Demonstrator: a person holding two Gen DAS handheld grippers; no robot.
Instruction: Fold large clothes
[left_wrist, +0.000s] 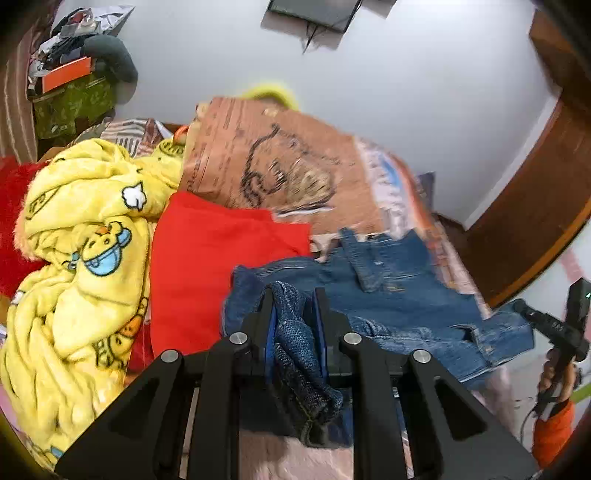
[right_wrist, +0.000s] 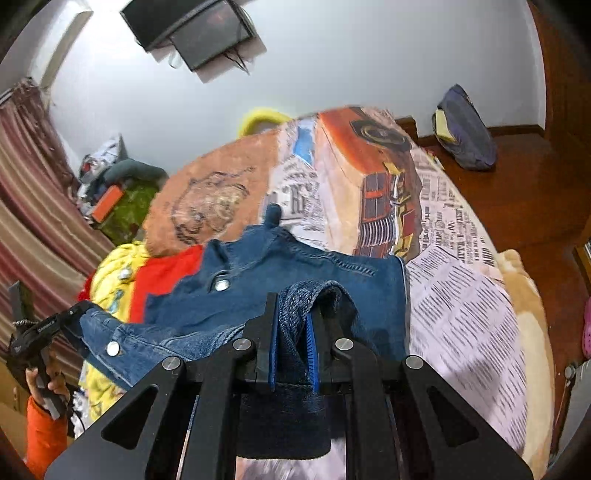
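Motion blur smears the bedspread (right_wrist: 461, 314) print, perhaps newsprint lettering.

Right gripper (right_wrist: 291, 332) clamped on a bunched fold of denim jacket (right_wrist: 280, 266), lifted above a bed sheet printed with newspaper text (right_wrist: 465, 314). Far left, left gripper (right_wrist: 79, 314) pinching the jacket's other edge. Beyond, red cloth (right_wrist: 166, 273) and yellow blanket (right_wrist: 110, 280).

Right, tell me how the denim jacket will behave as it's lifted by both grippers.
Likely floppy: the denim jacket sags and bunches between the left gripper and right gripper. Probably heavy for cloth, given thick seams and metal buttons. Slipping looks unlikely, as both jaws pinch folded cloth.
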